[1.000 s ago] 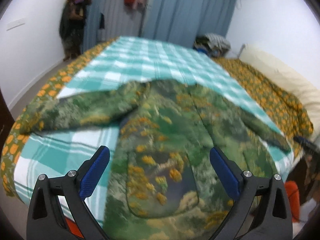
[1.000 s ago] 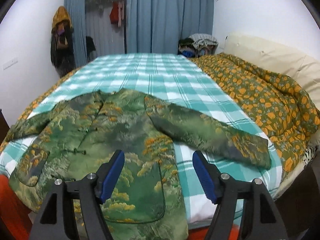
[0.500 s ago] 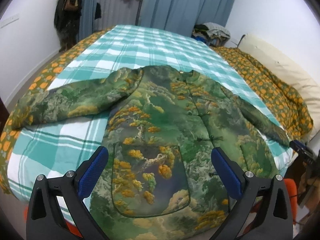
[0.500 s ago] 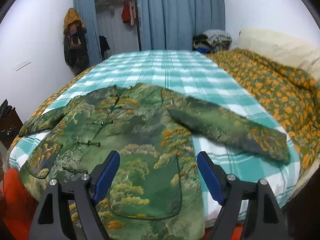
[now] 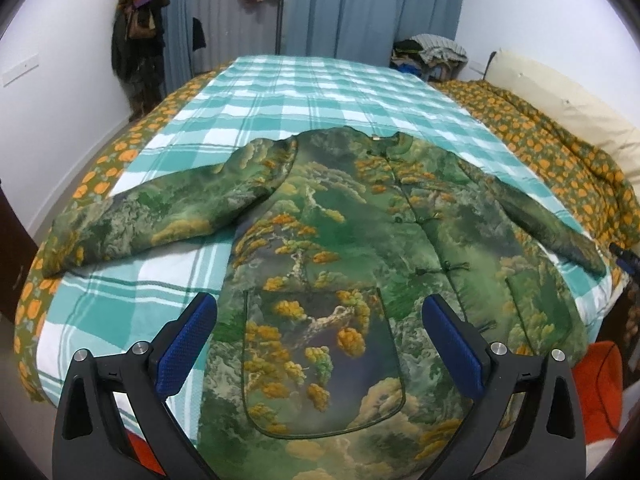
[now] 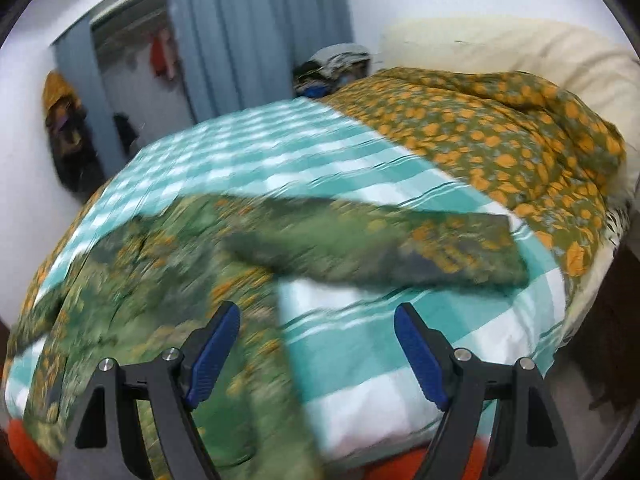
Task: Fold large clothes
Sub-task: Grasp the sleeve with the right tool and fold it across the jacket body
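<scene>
Green landscape-print jacket [image 5: 360, 240] lies flat, front up, on the near end of a bed under a teal-and-white checked cover [image 5: 320, 92], both sleeves spread out to left and right, hem toward the near edge. Left gripper [image 5: 320, 340] hangs over the jacket's near-left patch pocket [image 5: 324, 360], jaws wide, nothing between the blue pads. Right gripper [image 6: 316, 344] sits over the near-right part of the bed, jaws wide and empty, having just been opening further; its view is motion-blurred. Jacket's right sleeve [image 6: 384, 240] stretches across the checked cover beyond those jaws. Orange-flowered quilt [image 6: 500, 128] bunched along the right side against a cream headboard [image 6: 500, 44]. Blue curtains [image 5: 360, 8] on the far wall.
</scene>
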